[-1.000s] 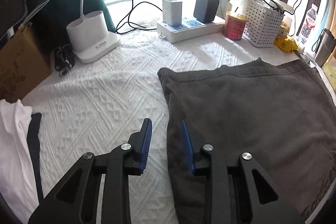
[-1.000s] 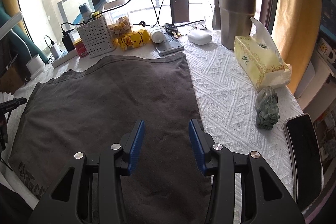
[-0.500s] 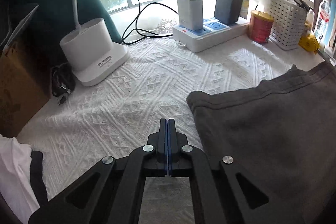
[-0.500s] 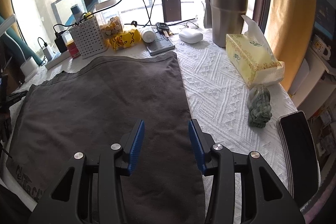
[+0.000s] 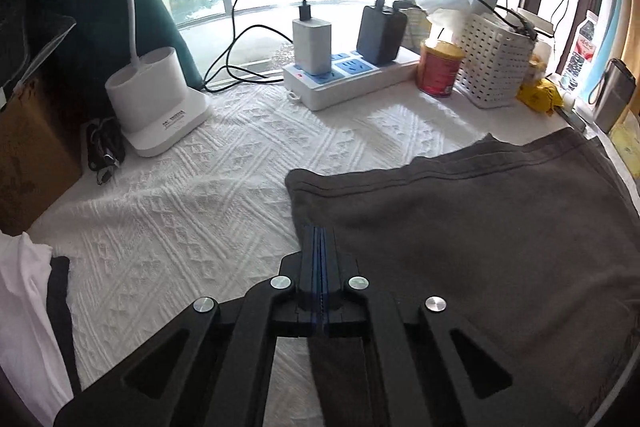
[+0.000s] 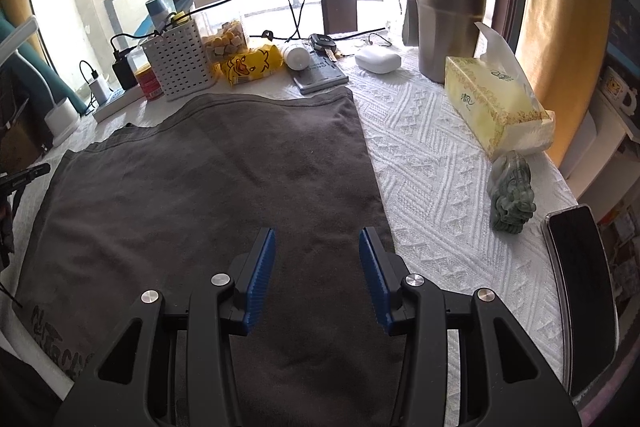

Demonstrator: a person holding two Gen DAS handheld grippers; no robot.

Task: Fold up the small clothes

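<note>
We see a dark grey cotton garment (image 6: pixel 208 195) spread flat on a desk covered by a white knit-patterned cloth (image 5: pixel 192 195); it fills the middle of the surface, its far hem near a row of clutter by the window, and pale lettering marks its near left corner in the right wrist view.

The left gripper (image 5: pixel 319 239) has its blue-padded jaws pressed fully together; they sit at the garment's left edge, just below its far left corner, and may be pinching the fabric, though from this angle we cannot tell whether any cloth lies between them.

The right gripper (image 6: pixel 317 267) hovers over the garment's near right part with its jaws parted and nothing between them; the grey fabric shows in the gap.

Along the window we see a white desk lamp base (image 5: pixel 156 107), a white power strip with two chargers plugged in (image 5: pixel 348 75), a red tin can (image 5: pixel 438 69), a white perforated plastic basket (image 5: pixel 494 67), a yellow snack packet with a duck print (image 6: pixel 250 63), a steel insulated tumbler (image 6: pixel 450 15) and a yellow tissue box (image 6: pixel 492 107); a green carved stone figurine (image 6: pixel 512 193) and a black phone (image 6: pixel 580 287) lie to the right of the garment, well apart from it; white folded cloth with a dark band (image 5: pixel 28 315) sits at the desk's left edge.
</note>
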